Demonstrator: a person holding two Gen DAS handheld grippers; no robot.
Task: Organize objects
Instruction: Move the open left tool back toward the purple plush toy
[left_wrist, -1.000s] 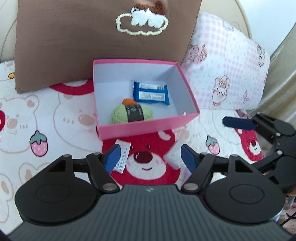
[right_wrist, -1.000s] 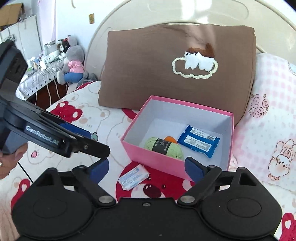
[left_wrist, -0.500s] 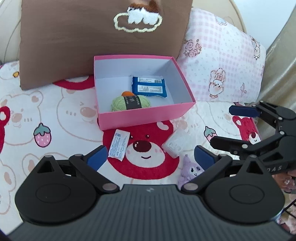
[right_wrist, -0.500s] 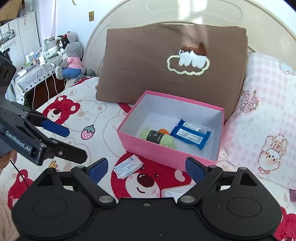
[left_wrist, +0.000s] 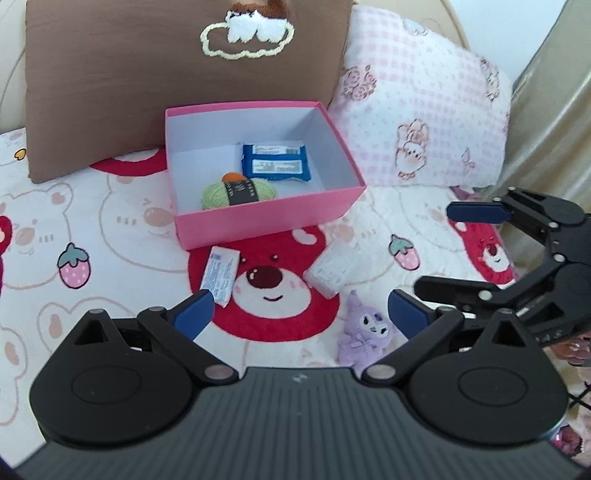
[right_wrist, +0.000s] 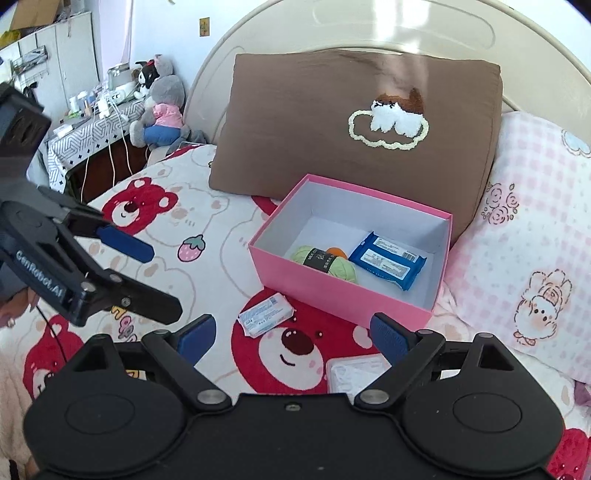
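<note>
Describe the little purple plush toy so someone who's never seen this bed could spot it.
Start at the pink box on the bear blanket. Nearer than it, past the clear case, the purple plush lies by the big red bear print. It is the only soft toy there; the others are flat packets.

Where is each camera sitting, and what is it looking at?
Left wrist: sits on the left gripper, facing the pink box on the bed; its own open blue-tipped fingers show, with the right gripper alongside.
Right wrist: sits on the right gripper, facing the same box from the other side; the left gripper shows.
Both share the box, green yarn and blue packet.
</note>
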